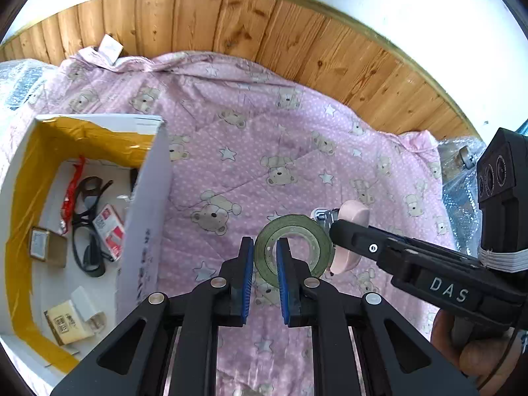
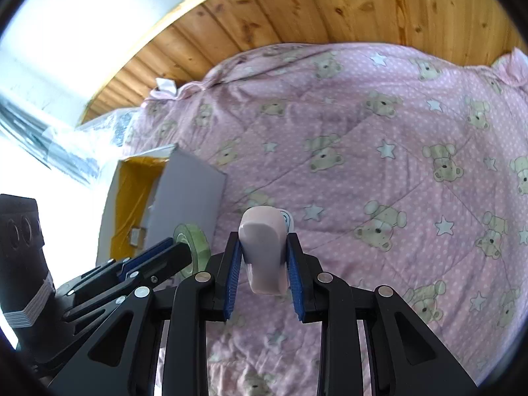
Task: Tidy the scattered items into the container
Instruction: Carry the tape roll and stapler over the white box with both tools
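both grippers are loaded — left gripper (image 1: 265, 257) pinches the tape roll's (image 1: 293, 247) rim, right gripper (image 2: 262, 264) clamps the pink dispenser (image 2: 264, 250) — with the box (image 1: 145, 204) nearer the left, toward the quilt's (image 1: 264, 148) left edge.

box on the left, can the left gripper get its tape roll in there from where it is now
Probably yes. The left gripper, shut on the tape roll, sits just right of the box, whose top is open. Only the near white wall stands between, so it would need to lift over it.

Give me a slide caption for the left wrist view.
Left gripper clamps a green tape roll above the pink quilt, cardboard box alongside.
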